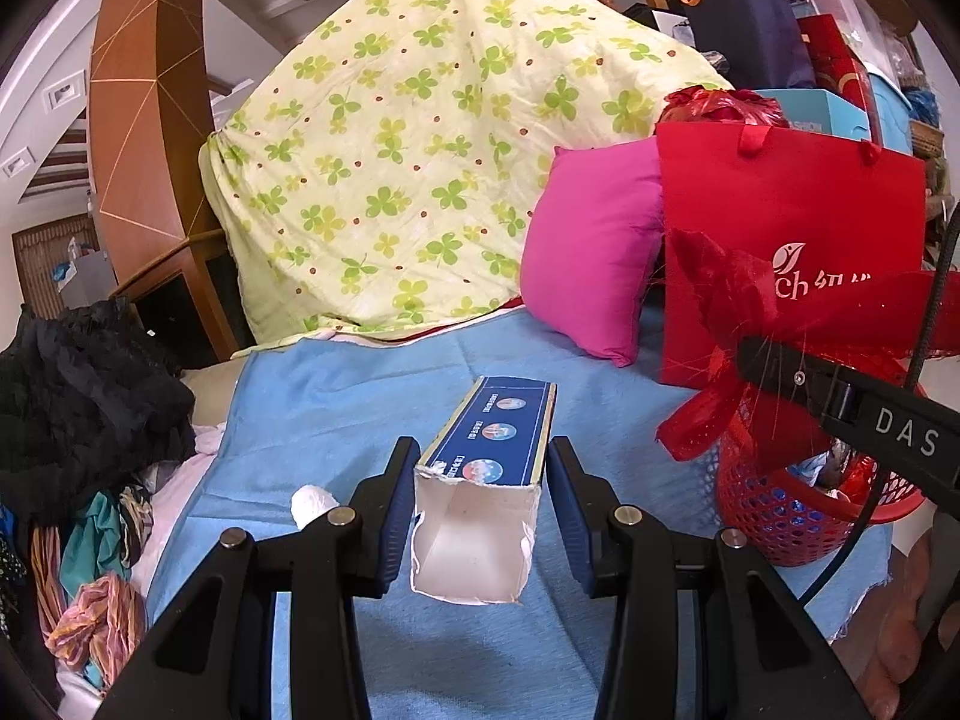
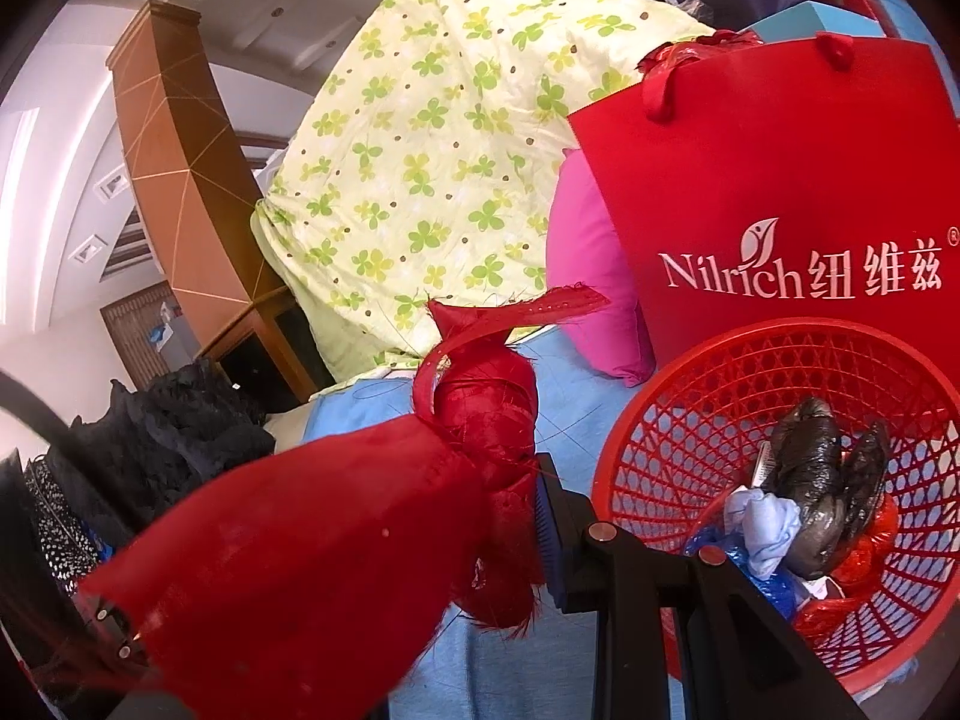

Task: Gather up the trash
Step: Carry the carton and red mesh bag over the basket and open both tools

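My left gripper (image 1: pixel 483 456) is shut on a blue-and-white carton (image 1: pixel 480 516) with a torn open end, which lies lengthwise between the pads above the blue sheet (image 1: pixel 336 396). A white crumpled wad (image 1: pixel 312 504) lies on the sheet by the left finger. My right gripper (image 2: pixel 516 528) is shut on a knotted red fabric scrap (image 2: pixel 480 414), which hides its left finger. From the left wrist view, that right gripper (image 1: pixel 750 360) holds the scrap (image 1: pixel 714 300) over the rim of the red mesh basket (image 1: pixel 774 522). The basket (image 2: pixel 750 396) holds a black bag, pale cloth and red plastic.
A red paper bag (image 2: pixel 780 180) and a pink pillow (image 1: pixel 588 252) stand behind the basket. A clover-print quilt (image 1: pixel 420 150) is piled at the back. Dark clothes (image 1: pixel 78 396) are heaped at the left, beside a wooden column (image 1: pixel 144 120).
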The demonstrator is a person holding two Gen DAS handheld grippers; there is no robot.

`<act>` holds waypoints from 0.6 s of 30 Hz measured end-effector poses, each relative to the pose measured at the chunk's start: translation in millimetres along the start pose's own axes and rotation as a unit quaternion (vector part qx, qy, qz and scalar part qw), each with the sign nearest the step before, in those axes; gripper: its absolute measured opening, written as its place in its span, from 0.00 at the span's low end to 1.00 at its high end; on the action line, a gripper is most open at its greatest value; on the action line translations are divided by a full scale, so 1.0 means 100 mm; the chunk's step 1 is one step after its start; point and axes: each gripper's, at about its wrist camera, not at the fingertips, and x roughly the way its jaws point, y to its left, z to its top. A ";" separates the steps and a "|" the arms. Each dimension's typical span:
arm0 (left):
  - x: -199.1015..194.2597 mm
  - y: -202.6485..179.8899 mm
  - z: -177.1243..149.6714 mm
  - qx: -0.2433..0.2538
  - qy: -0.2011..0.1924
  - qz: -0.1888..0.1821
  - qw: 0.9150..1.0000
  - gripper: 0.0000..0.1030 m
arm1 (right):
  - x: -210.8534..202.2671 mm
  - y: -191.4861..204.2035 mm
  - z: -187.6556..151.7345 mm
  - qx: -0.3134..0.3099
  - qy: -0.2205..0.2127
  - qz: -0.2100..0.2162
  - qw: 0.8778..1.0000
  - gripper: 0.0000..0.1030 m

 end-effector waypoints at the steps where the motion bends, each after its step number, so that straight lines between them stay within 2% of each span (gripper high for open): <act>1: 0.00 0.00 0.01 0.001 0.000 -0.001 1.000 0.44 | -0.01 0.00 0.00 0.001 -0.001 -0.001 1.000 0.28; 18: -0.04 -0.24 0.13 0.020 -0.012 -0.018 1.000 0.44 | -0.22 -0.31 0.07 0.026 -0.019 -0.012 0.999 0.28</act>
